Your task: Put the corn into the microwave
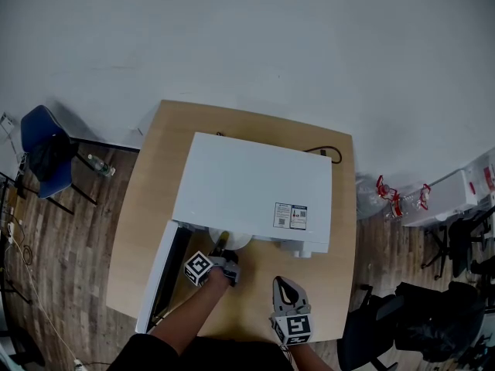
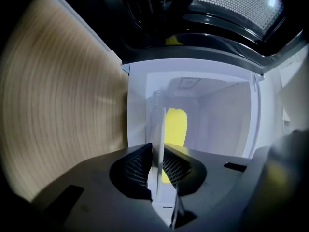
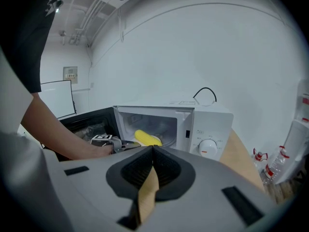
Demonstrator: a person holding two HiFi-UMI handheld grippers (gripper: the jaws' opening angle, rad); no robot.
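The yellow corn (image 2: pixel 175 124) lies on a white plate (image 2: pixel 157 144), which I see edge-on in the left gripper view. My left gripper (image 2: pixel 157 159) is shut on that plate's rim and holds it at the mouth of the open white microwave (image 1: pixel 251 184). From the head view the plate (image 1: pixel 234 240) pokes out of the cavity, with the left gripper (image 1: pixel 221 247) just in front of it. The right gripper view shows the corn (image 3: pixel 147 138) inside the opening and the left gripper (image 3: pixel 120 146) beside it. My right gripper (image 1: pixel 286 283) hangs over the table, shut and with nothing in it.
The microwave door (image 1: pixel 158 273) swings open to the left. The wooden table (image 1: pixel 147 207) carries the microwave, whose dial (image 3: pixel 208 148) is on the right. A blue chair (image 1: pixel 42 149) stands at the left. Bottles (image 3: pixel 275 166) and a white box (image 1: pixel 452 195) are at the right.
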